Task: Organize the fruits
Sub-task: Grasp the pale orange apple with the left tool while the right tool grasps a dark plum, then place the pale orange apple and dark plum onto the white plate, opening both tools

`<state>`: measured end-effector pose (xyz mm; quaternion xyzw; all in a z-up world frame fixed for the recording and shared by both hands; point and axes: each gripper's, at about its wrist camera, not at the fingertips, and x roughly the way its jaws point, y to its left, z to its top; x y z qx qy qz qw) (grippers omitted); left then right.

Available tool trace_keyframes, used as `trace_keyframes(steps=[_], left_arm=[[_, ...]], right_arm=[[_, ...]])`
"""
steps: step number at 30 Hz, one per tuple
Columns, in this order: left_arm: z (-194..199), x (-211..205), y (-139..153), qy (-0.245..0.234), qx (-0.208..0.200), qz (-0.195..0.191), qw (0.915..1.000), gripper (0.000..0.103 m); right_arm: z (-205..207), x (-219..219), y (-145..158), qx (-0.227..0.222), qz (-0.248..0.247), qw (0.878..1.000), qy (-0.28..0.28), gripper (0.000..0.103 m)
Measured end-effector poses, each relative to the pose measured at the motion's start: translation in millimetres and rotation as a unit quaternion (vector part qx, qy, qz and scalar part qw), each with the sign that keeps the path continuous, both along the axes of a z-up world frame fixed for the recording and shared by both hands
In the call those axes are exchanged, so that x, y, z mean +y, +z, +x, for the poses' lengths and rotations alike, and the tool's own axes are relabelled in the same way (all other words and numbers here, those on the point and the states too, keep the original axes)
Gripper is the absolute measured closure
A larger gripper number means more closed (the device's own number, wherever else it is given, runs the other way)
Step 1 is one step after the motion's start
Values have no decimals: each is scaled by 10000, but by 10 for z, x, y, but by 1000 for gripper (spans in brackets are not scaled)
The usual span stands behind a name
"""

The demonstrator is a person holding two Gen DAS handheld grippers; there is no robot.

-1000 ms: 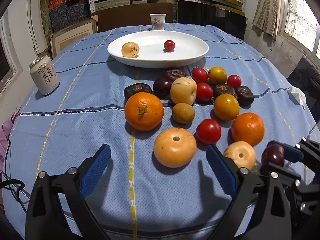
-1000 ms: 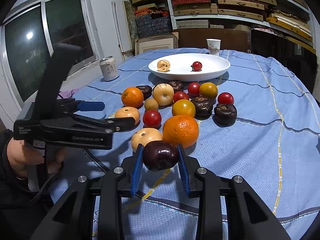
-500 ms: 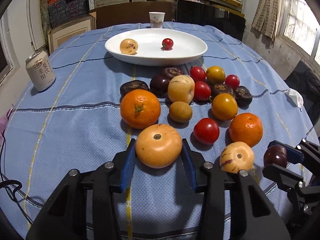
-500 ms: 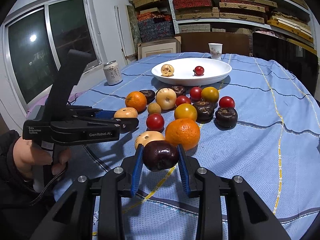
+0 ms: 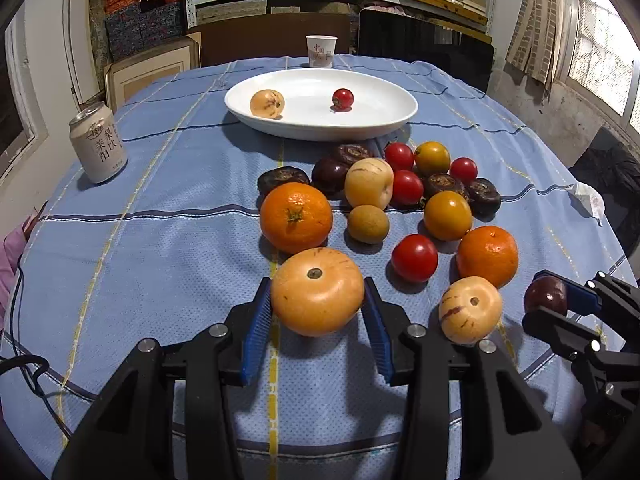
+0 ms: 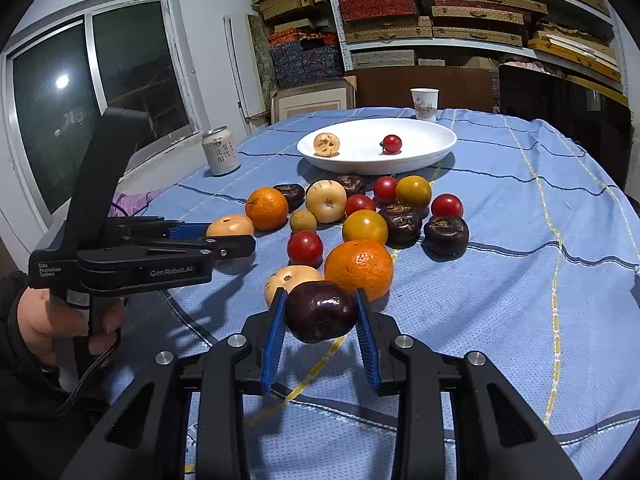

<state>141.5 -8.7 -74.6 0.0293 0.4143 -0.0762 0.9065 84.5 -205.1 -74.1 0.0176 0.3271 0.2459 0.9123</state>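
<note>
My left gripper [image 5: 317, 316] is shut on a large pale orange fruit [image 5: 317, 290] and holds it just above the blue tablecloth. My right gripper [image 6: 320, 332] is shut on a dark purple plum [image 6: 320, 311], lifted above the cloth; it also shows at the right of the left wrist view [image 5: 545, 295]. A white plate [image 5: 384, 120] at the far side holds a speckled yellow fruit [image 5: 267, 103] and a cherry tomato [image 5: 343, 99]. Several loose fruits lie between: an orange [image 5: 296, 217], a second orange [image 5: 487, 255], a red tomato [image 5: 414, 257], a speckled fruit [image 5: 470, 309].
A drink can [image 5: 98, 148] stands at the left of the table. A paper cup [image 5: 321, 51] stands behind the plate. A crumpled tissue [image 5: 587, 199] lies near the right edge. Shelves with boxes and dark chairs stand behind the table. The left gripper's handle and hand [image 6: 60, 316] are at the right wrist view's left.
My left gripper moved forward and closed on the large pale orange fruit, then lifted it slightly. My right gripper kept holding the plum and rose a little.
</note>
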Motion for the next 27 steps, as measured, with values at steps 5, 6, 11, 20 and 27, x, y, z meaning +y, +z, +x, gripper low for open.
trace_keyframes(steps=[5,6,11,20,27], left_arm=[[-82,47,64,32,-98,1,9999,60],[-101,53,75,32,-119,2,9999,60],[-180,84,119,25,-179,-11,9998,60],[-273,178,249,92,-335,-56,9994,60],[-273,203,426,90,-516,-83,9986,60]], right_arm=[[-15,-17,0,-9,17,10000,-76,69],[-19,-21,0,-9,17,10000,-96,69],[-25,-31,0,-8,4,9999,-162,69],[-30,-41,86,-16,-85,9996,-285,69],[-48,-102,458,-545,-174,9979,-300,69]])
